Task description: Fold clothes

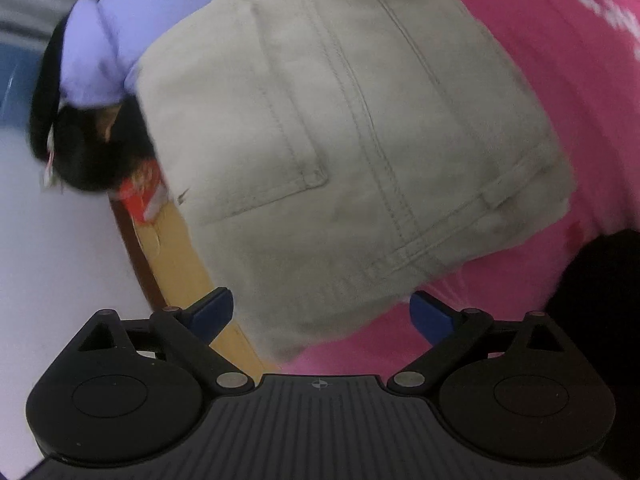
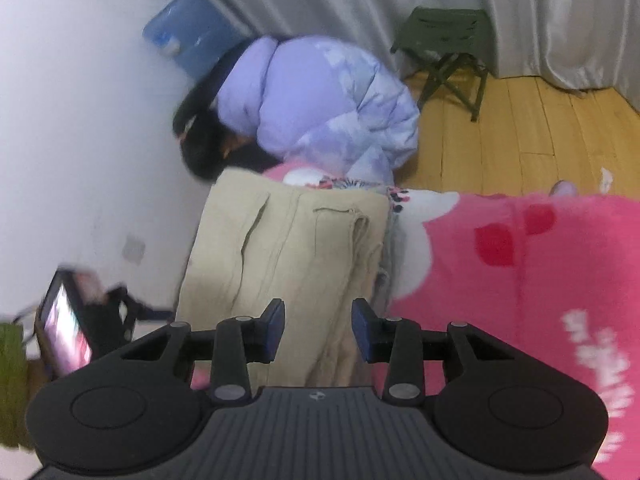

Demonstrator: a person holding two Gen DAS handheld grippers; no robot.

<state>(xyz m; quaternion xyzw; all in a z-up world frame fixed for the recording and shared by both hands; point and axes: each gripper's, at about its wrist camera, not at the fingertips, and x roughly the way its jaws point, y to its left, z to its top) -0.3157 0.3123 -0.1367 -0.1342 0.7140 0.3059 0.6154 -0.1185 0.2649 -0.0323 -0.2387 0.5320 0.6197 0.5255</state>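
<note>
A fluffy pink blanket [image 2: 520, 280] with red hearts covered the surface, and on it, near the edge, lay the folded beige cotton trousers [image 1: 340, 140], their back pocket up. A person in a lilac puffer jacket [image 2: 320, 108] crouched just beyond. The left gripper [image 1: 322, 316] hovered over the trousers' near corner, jaws wide apart and empty; the right gripper [image 2: 318, 332] stood partly apart, holding nothing. The fold looked finished; the next move probably called for fetching another garment.
</note>
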